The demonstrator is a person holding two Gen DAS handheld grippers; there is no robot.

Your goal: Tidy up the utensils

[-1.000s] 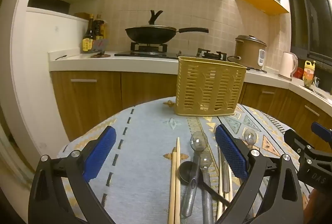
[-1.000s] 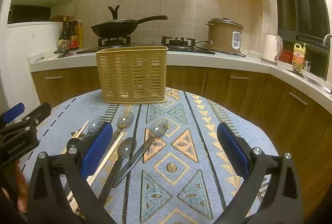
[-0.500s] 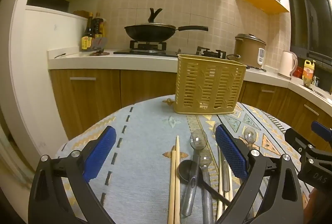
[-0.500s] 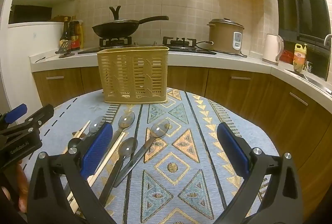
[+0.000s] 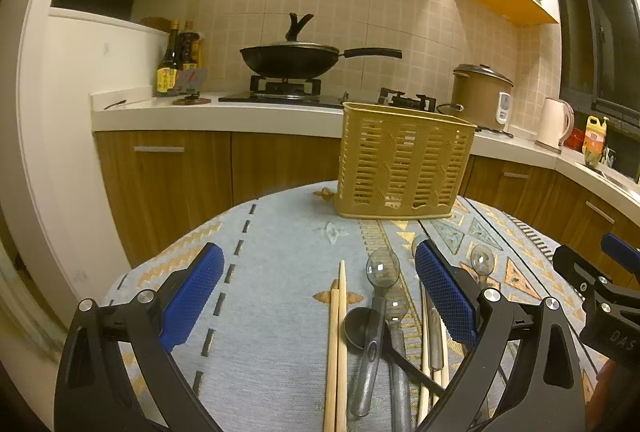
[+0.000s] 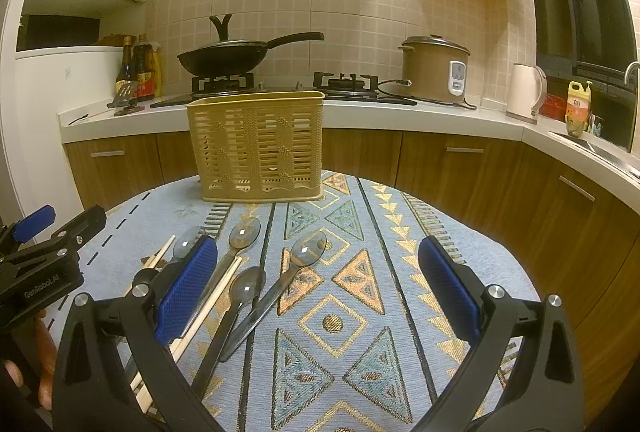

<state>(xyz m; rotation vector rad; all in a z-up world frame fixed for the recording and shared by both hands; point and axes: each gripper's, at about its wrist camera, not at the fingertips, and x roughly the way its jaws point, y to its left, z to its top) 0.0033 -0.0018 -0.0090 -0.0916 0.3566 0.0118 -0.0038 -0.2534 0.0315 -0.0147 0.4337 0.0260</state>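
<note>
Left wrist view: the left gripper [image 5: 316,292] gapes wide over wooden chopsticks [image 5: 337,344] and shiny metal spoons [image 5: 378,296] on the woven patterned cloth [image 5: 280,272]; a slotted plastic basket [image 5: 404,162] stands behind. The right gripper [image 6: 318,288] is wide too, empty.

Warm, dim yellowish indoor light; both views are sharp at centre, strongly fisheye-bent at black-vignetted edges, with small glints on the spoons [image 6: 306,252].

Bare cloth lay open on the counter [image 6: 460,232] right of the spoons [image 6: 304,252]. The upright basket [image 6: 256,144] blocked its far edge; chopsticks [image 5: 338,332] and spoons crowded the left.
</note>
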